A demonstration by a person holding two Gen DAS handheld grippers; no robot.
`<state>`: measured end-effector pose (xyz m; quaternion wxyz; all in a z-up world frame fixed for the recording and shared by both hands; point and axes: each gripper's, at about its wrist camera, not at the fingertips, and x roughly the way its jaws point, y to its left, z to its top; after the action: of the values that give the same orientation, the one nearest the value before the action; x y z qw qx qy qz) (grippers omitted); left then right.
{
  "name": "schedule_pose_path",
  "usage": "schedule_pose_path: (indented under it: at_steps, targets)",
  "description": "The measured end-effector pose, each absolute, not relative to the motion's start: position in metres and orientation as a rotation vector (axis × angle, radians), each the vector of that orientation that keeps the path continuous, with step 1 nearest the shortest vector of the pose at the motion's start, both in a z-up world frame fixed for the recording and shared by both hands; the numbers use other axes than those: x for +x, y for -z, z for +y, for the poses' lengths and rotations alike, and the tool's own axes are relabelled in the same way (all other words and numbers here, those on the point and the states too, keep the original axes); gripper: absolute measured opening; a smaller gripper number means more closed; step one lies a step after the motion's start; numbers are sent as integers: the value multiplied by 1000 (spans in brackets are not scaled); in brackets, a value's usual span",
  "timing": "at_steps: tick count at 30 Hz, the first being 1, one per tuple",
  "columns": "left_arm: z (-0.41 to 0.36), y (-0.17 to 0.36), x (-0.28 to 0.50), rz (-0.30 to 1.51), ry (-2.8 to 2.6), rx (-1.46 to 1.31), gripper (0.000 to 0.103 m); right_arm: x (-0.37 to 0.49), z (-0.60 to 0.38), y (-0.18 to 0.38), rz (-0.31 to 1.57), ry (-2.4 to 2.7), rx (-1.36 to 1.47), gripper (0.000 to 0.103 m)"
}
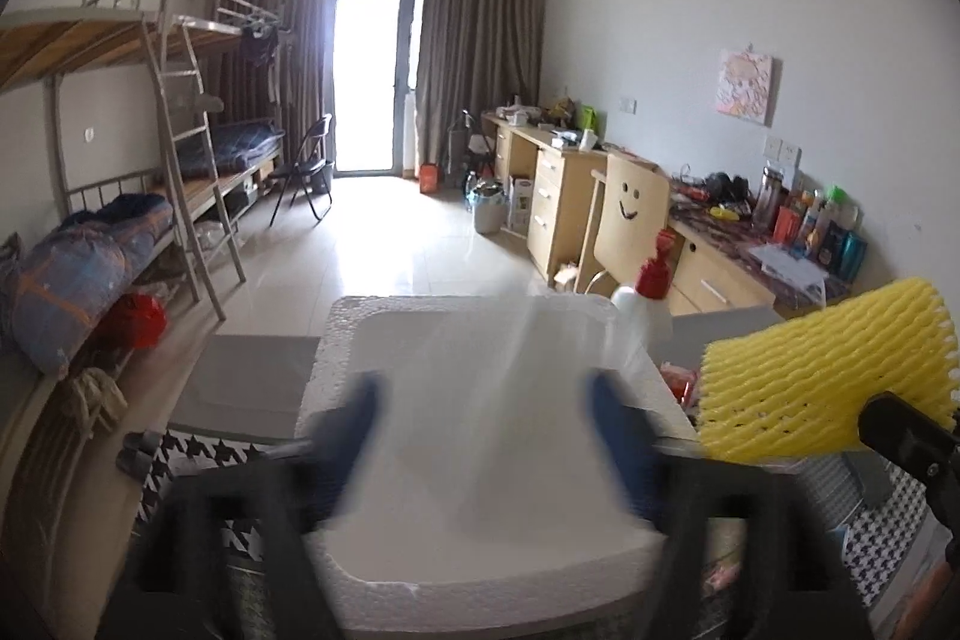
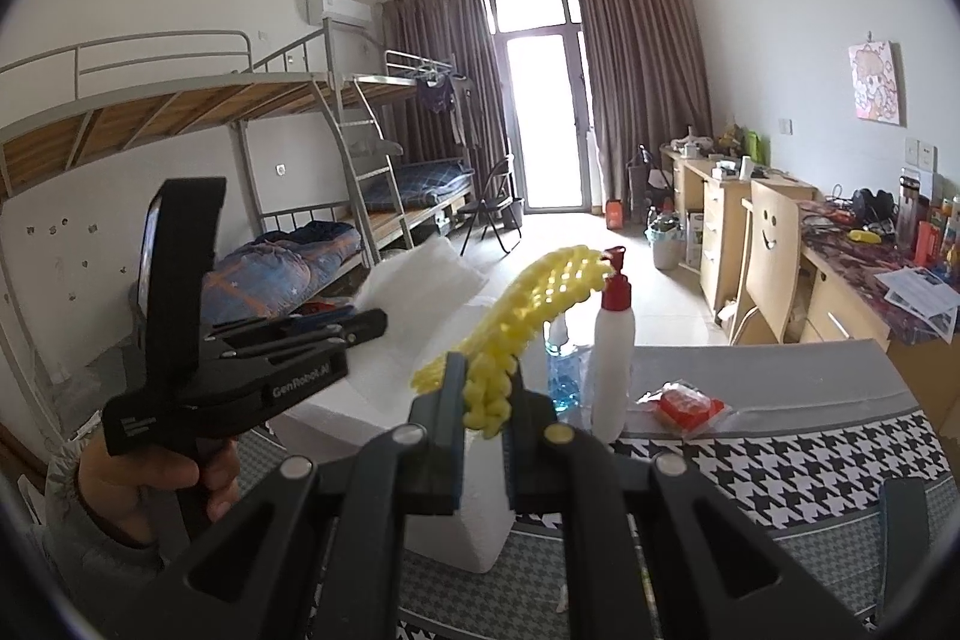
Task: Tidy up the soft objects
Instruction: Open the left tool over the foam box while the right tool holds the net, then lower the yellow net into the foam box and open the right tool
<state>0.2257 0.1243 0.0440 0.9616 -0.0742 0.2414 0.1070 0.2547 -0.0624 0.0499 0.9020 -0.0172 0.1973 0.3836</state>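
Note:
A thin white foam sheet (image 1: 480,400) hangs blurred over a white polystyrene box (image 1: 336,352) on the table. My left gripper (image 1: 483,400) stands open, its blue pads (image 1: 360,400) wide apart on either side of the sheet and not pressing on it. In the right wrist view a hand holds that left gripper (image 2: 375,322) beside the sheet (image 2: 420,274) and above the box (image 2: 474,520). My right gripper (image 2: 486,400) is shut on the near end of a yellow foam net sleeve (image 2: 540,292), which arches up over the box. From the left wrist view the net (image 1: 828,370) is at the right.
A white pump bottle with a red cap (image 2: 612,364), a blue-liquid bottle (image 2: 564,376) and a red packet (image 2: 687,406) stand just behind the box on the houndstooth tablecloth (image 2: 780,466). Bunk beds (image 2: 180,100) line the left wall, desks and a wooden chair (image 2: 774,250) the right.

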Motion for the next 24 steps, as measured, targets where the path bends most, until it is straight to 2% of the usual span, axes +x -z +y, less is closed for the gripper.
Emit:
schedule_pose_path:
  at_steps: [2,5,6,24]
  targets:
    - [126,-45,225,486,-223,-146,86,254,-61,-50,410,-786,-37,13]
    - [125,-46,221,484,-225,-130,101,254,-59,-50,413,-779,-37,13]
    - [125,-46,220,479,-229,-128,102,254,-58,-51,413,-778,-38,13]
    - [139,-54,197,423,-325,-117,102,256,-38,-54,417,-797,-64,13]
